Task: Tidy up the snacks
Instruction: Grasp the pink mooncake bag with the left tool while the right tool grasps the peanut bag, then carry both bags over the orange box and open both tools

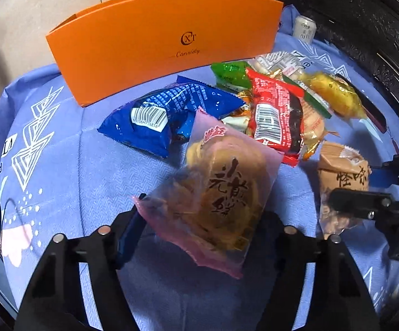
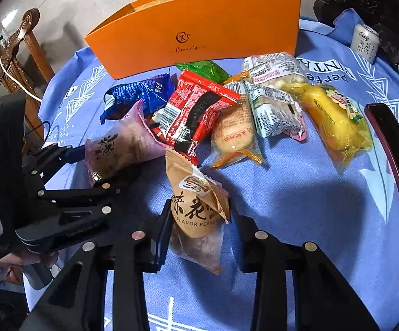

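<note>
While most snacks are lying loose on the bench, left tongs (image 1: 199, 231) are gripping the pink pastry packet (image 1: 216, 193), right tongs (image 2: 202, 237) are clutching the brown peanut bag (image 2: 196, 209); orange box (image 2: 199, 27) waiting at twelve o'clock.

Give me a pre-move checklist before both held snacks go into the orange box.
1. Left gripper holds the pink pastry packet: ok, packet sits between its fingers, lifted off the cloth.
2. Right gripper holds the brown peanut packet: ok.
3. Grip security on the peanut packet: cannot tell, the right finger's contact is hidden.
4. Orange box top open: ok, slot visible along the upper edge.
5. Path to the box: not ok, the blue packet and red packet lie in between, so go over them.
</note>
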